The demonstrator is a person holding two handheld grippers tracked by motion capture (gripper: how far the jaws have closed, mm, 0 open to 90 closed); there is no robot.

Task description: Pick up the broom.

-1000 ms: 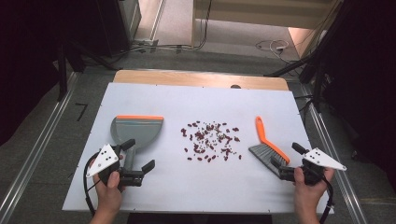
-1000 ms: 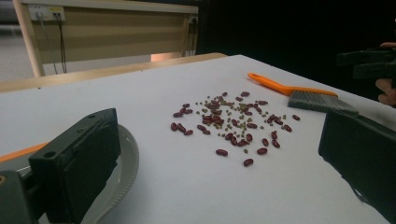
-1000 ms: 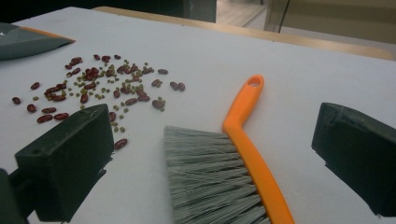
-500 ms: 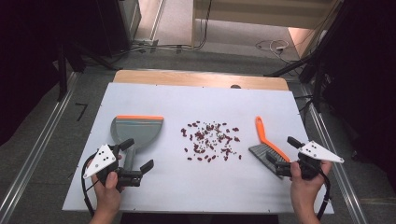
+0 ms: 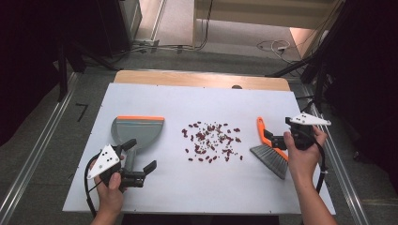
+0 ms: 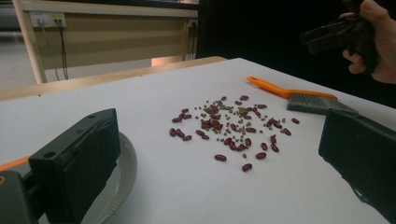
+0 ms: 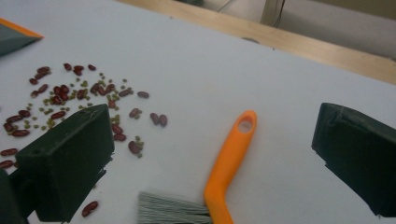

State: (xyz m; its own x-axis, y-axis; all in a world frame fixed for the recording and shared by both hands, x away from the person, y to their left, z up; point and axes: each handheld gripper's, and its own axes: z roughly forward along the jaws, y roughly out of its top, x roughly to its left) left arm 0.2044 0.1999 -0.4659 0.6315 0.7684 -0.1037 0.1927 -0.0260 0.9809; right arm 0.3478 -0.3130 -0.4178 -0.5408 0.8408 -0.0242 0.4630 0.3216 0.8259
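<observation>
A grey dustpan [image 5: 137, 131] with an orange rim lies at the left of the white table [image 5: 187, 101]. Red and small green beans [image 5: 211, 140] are scattered in the middle. At the right lies a brush [image 5: 268, 152] with an orange handle [image 7: 231, 156]. My left gripper [image 5: 140, 154] is open just near of the dustpan, over its handle [image 6: 119, 182], and faces the beans [image 6: 224, 126]. My right gripper [image 5: 280, 131] is open above the brush handle, its jaws to either side of it and apart from it.
A wooden strip [image 5: 202, 79] runs along the table's far edge. Metal rails [image 5: 37, 154] flank the table, and cables lie on the floor [image 5: 272, 47] beyond it. The person's other hand [image 6: 369, 42] with its gripper appears at the top right of the left gripper view.
My right gripper has moved away from the near edge and to the left, and now hovers over the brush handle. The left gripper has barely shifted.
</observation>
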